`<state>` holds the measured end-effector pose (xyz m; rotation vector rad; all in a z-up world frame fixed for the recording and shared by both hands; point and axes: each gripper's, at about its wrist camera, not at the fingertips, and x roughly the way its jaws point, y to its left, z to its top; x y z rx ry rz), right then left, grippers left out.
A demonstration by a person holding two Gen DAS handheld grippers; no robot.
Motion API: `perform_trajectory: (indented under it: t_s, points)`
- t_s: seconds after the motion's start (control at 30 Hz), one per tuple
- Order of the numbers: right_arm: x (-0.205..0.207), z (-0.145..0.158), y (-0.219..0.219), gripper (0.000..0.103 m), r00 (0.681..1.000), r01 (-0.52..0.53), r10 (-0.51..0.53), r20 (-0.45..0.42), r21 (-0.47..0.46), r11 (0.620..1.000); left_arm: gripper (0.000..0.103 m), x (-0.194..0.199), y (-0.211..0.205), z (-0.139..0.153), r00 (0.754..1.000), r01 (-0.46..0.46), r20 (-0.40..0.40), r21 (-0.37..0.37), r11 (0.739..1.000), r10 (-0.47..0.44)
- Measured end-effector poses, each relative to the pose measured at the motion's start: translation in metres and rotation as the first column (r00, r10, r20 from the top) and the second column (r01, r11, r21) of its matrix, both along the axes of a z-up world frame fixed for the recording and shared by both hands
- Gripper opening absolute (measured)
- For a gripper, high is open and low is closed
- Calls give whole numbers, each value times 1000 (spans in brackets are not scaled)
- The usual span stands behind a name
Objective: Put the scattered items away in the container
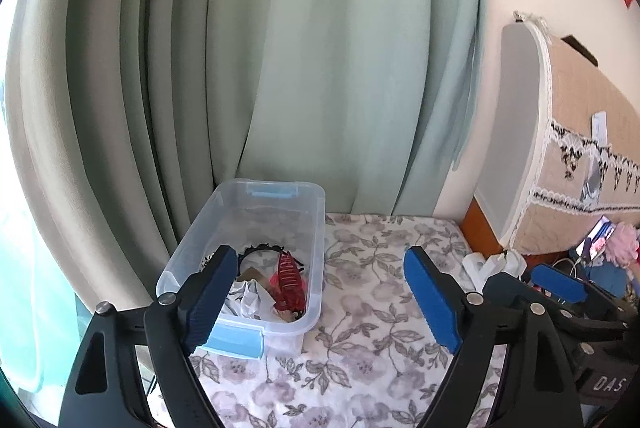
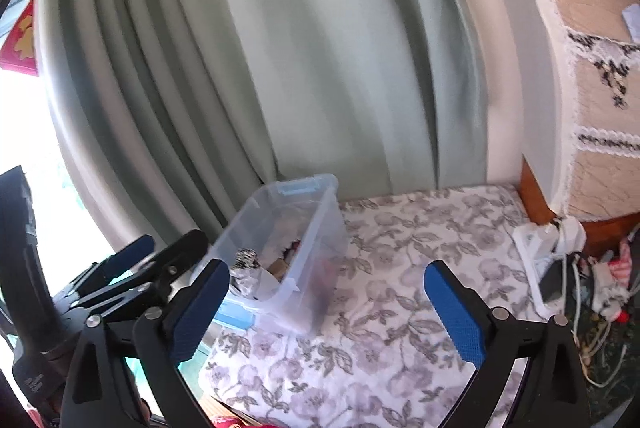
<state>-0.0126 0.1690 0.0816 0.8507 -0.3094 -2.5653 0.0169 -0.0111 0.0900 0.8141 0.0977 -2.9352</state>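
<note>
A clear plastic container (image 1: 256, 212) with blue latches stands on the floral cloth (image 1: 360, 308), at its back left by the curtain. Inside lie a red hair claw (image 1: 290, 282), a black headband (image 1: 260, 252) and white crumpled items (image 1: 250, 302). The container also shows in the right wrist view (image 2: 316, 228). My left gripper (image 1: 320, 296) is open and empty, its left finger in front of the container. My right gripper (image 2: 326, 308) is open and empty above the cloth, to the right of the container. The right gripper also shows at the right of the left wrist view (image 1: 560, 284).
A green curtain (image 1: 280, 68) hangs behind. A cloth-covered unit (image 1: 580, 148) on a wooden base stands at the right. A white power strip (image 2: 536, 252), cables (image 2: 580, 308) and small clutter (image 1: 616, 248) lie beside it.
</note>
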Motion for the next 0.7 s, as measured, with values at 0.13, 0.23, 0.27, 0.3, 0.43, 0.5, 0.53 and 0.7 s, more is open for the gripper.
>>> perform_trajectory:
  t_s: [0.13,0.23,0.27,0.3,0.43,0.5,0.53,0.7]
  points:
    - [-3,-8,7,100,999,35,-36,33,31,999,86,-2,3,-3,1000,0,25,-8,1000,0]
    - [-2,-12,9,103,998,48,-50,37,50,998,87,-3,4,-6,999,-4,47,-14,1000,5]
    - [-1,-13,9,103,998,50,-52,38,58,997,87,-3,4,-7,999,-7,54,-14,1000,7]
    - [-1,-14,8,103,998,53,-56,37,67,996,87,-4,4,-8,998,-10,63,-13,1000,11]
    - [2,-18,8,103,997,67,-71,35,89,994,87,-6,4,-15,994,-37,101,-34,999,41]
    - [2,-21,8,103,997,65,-69,40,86,994,87,-6,5,-17,992,-47,111,-49,998,52]
    - [2,-22,8,103,997,66,-70,43,87,994,87,-7,5,-18,991,-52,120,-53,997,58]
    - [1,-28,6,103,995,79,-85,60,105,991,87,-12,4,-25,984,-67,159,-54,996,75]
